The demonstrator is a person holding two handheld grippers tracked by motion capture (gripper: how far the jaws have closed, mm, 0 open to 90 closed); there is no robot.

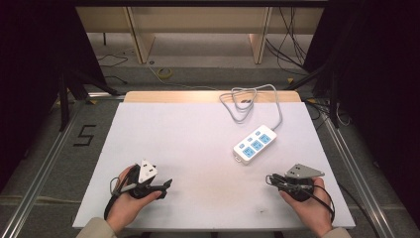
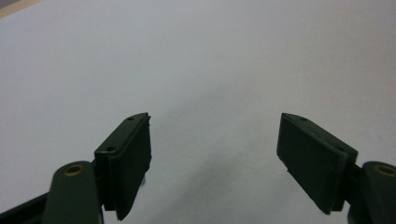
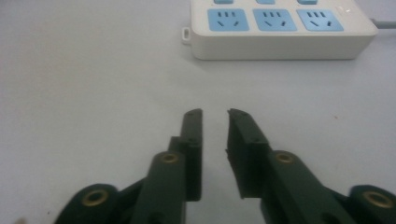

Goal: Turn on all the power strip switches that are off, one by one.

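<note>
At the near edge of the table (image 1: 198, 129), toward five o'clock, I am holding the right gripper (image 3: 215, 114) low with its jaws nearly together, only a narrow slit between them and nothing in it; toward seven o'clock the left gripper (image 2: 215, 135) is resting with its jaws spread wide over bare white surface, empty as well. Just ahead of the right gripper, at about eleven o'clock from it and well clear of its tips, the power strip (image 1: 255, 144) is lying flat with its blue sockets facing up, its grey cord (image 1: 250, 101) looping away toward twelve o'clock. I am judging this as the approach, before any contact: the next move is calling for widening the right jaws and advancing to the strip's near end. I am finding the plug (image 1: 244, 102) too small to read, and the strip's far end is cut off in the right gripper view.
</note>
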